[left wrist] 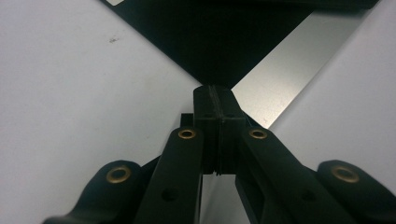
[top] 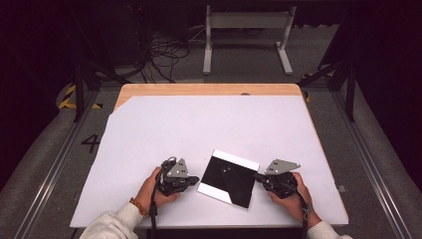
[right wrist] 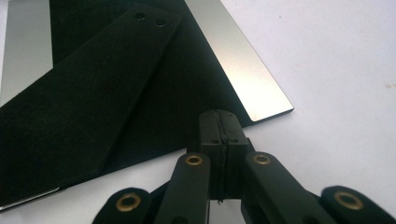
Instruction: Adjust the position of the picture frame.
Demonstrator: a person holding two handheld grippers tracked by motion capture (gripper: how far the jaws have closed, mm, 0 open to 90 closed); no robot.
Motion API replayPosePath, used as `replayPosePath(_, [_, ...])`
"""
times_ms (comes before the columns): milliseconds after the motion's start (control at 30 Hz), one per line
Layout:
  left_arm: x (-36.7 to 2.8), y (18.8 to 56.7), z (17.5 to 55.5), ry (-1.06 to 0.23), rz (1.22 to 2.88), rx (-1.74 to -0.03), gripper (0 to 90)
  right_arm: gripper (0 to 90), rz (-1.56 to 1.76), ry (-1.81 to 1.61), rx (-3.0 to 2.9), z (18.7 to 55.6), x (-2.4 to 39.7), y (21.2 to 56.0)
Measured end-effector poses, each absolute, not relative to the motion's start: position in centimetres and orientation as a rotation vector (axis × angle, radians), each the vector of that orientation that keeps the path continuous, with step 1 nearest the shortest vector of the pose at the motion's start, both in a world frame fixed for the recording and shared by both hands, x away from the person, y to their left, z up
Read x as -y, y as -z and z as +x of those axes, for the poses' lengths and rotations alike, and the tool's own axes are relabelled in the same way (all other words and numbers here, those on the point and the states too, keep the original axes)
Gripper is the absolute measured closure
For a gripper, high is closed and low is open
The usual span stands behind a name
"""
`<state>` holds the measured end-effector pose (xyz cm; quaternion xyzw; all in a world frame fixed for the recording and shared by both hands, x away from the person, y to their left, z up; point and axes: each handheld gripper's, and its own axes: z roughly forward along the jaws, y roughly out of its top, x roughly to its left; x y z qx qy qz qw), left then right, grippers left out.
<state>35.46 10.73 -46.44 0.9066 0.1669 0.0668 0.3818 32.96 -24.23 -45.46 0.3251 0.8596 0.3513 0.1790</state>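
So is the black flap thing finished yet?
Not quite. The black flap already lies folded slantwise across the board. Both grippers, left and right, are shut with nothing in them, tips at the board's opposite edges. Its silver strips are bare, so more folding may be left.

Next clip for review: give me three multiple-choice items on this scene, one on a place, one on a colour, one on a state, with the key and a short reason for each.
1. Where does the flat panel lie?
A. between the two tools
B. at the table's far edge
C. on the floor

2. What colour are the strips along the panel's edges?
A. red
B. silver
C. green

3. How do the left tool's jaws stand?
A. wide open
B. shut together
C. clamped round a cup

Key:
1 A, the high view shows the left tool and right tool on either side of it.
2 B, the right tool view shows silvery strips beside black.
3 B, the left tool view shows the pads meeting.
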Motion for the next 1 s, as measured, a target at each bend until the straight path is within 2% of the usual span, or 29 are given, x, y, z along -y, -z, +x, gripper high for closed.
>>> replayPosePath(1000, [-11.0,46.5,35.2,-0.172,2.3,-0.451,89.6,90.0,0.916,-1.028,-2.425,35.0,22.8,45.5])
